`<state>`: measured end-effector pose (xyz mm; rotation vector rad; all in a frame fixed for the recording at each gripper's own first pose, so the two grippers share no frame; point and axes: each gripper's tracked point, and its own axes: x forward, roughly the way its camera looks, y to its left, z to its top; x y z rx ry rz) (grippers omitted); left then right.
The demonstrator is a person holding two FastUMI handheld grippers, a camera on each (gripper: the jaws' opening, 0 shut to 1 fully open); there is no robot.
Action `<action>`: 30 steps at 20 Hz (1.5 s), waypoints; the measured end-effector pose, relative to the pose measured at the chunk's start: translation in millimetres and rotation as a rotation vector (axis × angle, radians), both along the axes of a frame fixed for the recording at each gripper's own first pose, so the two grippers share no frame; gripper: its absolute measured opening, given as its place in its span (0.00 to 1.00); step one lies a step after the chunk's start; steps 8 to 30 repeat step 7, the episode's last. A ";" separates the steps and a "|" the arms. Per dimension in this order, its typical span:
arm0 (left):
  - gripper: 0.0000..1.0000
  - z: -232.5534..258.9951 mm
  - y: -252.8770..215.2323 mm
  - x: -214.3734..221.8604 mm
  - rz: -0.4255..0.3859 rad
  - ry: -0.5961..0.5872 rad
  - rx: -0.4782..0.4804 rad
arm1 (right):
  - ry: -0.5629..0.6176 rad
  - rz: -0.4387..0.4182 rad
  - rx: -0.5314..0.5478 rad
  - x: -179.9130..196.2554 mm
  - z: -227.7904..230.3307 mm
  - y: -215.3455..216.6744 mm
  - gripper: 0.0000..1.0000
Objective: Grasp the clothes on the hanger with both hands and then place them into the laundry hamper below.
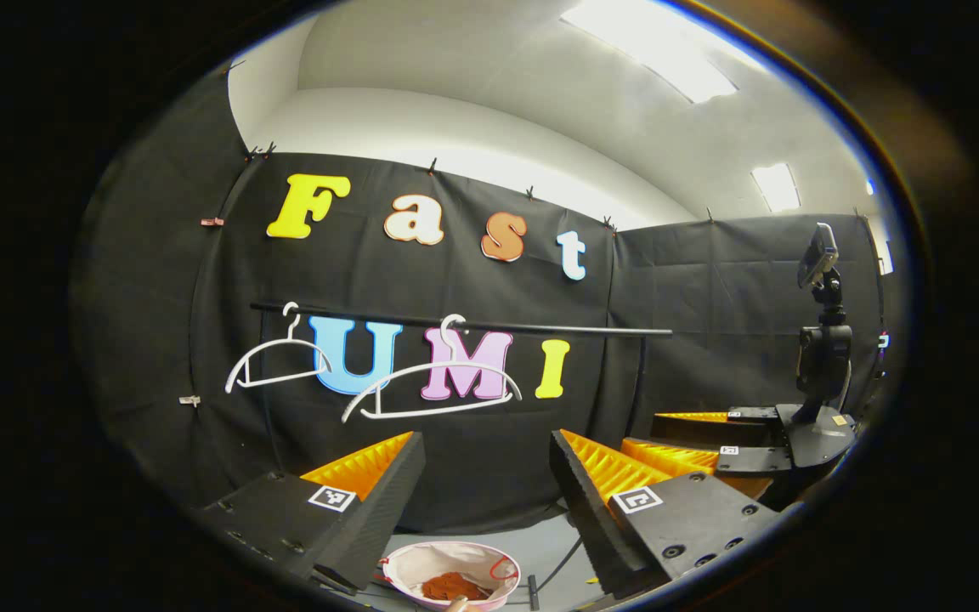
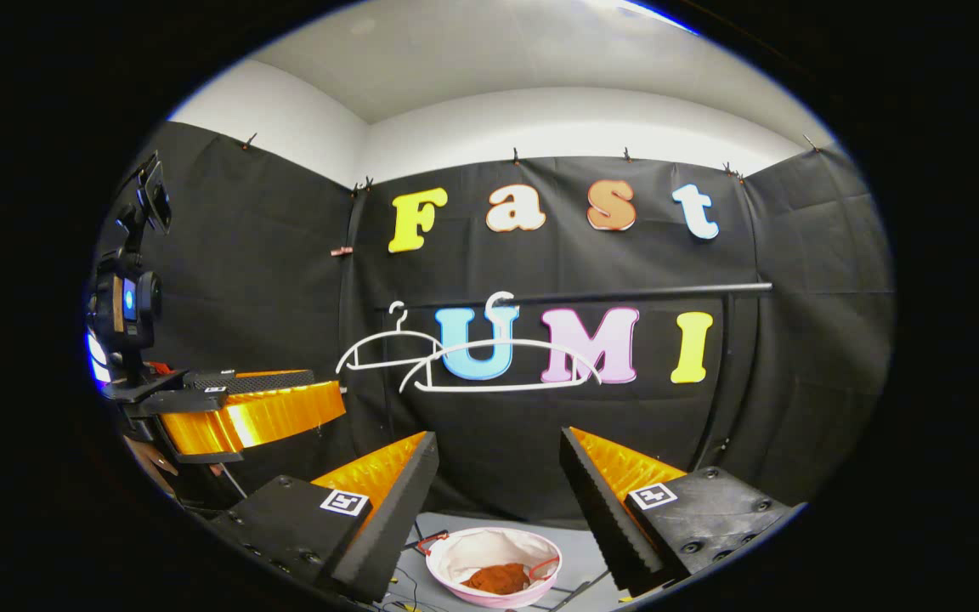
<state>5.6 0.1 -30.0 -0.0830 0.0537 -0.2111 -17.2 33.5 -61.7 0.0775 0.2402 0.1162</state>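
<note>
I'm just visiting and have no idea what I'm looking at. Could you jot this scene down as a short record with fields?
Rail: black bar across the cloth wall
Hangers: two white hangers on the rail, both bare
Hamper: pink-rimmed laundry hamper on the floor below
Clothes: rust-coloured garment lying inside the hamper
Left gripper: jaws apart, holding nothing
Right gripper: jaws apart, holding nothing
Task state: looks finished

Laundry hamper (image 1: 451, 574): lower rim cut off by left gripper view's edge, left side behind the left tool (image 1: 485, 476). Clothes (image 2: 500, 578) inside a crumpled rust-coloured heap, garment type indiscernible. Other tool (image 1: 744, 442) partly cut at right.
</note>
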 end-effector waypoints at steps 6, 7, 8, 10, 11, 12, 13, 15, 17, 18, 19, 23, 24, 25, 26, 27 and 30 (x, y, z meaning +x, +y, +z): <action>0.89 21.0 -26.3 6.8 0.029 -0.060 0.011 | -0.108 -0.019 -0.002 6.5 40.9 -36.0 1.00; 0.94 24.9 -31.2 6.7 0.026 -0.068 0.015 | -0.120 -0.022 -0.003 7.1 45.0 -41.4 1.00; 0.94 24.9 -31.2 6.7 0.026 -0.068 0.015 | -0.120 -0.022 -0.003 7.1 45.0 -41.4 1.00; 0.94 24.9 -31.2 6.7 0.026 -0.068 0.015 | -0.120 -0.022 -0.003 7.1 45.0 -41.4 1.00; 0.94 24.9 -31.2 6.7 0.026 -0.068 0.015 | -0.120 -0.022 -0.003 7.1 45.0 -41.4 1.00; 0.94 24.9 -31.2 6.7 0.026 -0.068 0.015 | -0.120 -0.022 -0.003 7.1 45.0 -41.4 1.00; 0.94 24.9 -31.2 6.7 0.026 -0.068 0.015 | -0.120 -0.022 -0.003 7.1 45.0 -41.4 1.00; 0.94 24.9 -31.2 6.7 0.026 -0.068 0.015 | -0.120 -0.022 -0.003 7.1 45.0 -41.4 1.00; 0.94 24.9 -31.2 6.7 0.026 -0.068 0.015 | -0.120 -0.022 -0.003 7.1 45.0 -41.4 1.00; 0.94 24.9 -31.2 6.7 0.026 -0.068 0.015 | -0.120 -0.022 -0.003 7.1 45.0 -41.4 1.00; 0.94 24.9 -31.2 6.7 0.026 -0.068 0.015 | -0.120 -0.022 -0.003 7.1 45.0 -41.4 1.00; 0.94 24.9 -31.2 6.7 0.026 -0.068 0.015 | -0.120 -0.022 -0.003 7.1 45.0 -41.4 1.00; 0.94 24.9 -31.2 6.7 0.026 -0.068 0.015 | -0.120 -0.022 -0.003 7.1 45.0 -41.4 1.00; 0.94 24.9 -31.2 6.7 0.026 -0.068 0.015 | -0.120 -0.022 -0.003 7.1 45.0 -41.4 1.00; 0.94 24.9 -31.2 6.7 0.026 -0.068 0.015 | -0.120 -0.022 -0.003 7.1 45.0 -41.4 1.00; 0.94 24.9 -31.2 6.7 0.026 -0.068 0.015 | -0.120 -0.022 -0.003 7.1 45.0 -41.4 1.00; 0.94 24.9 -31.2 6.7 0.026 -0.068 0.015 | -0.120 -0.022 -0.003 7.1 45.0 -41.4 1.00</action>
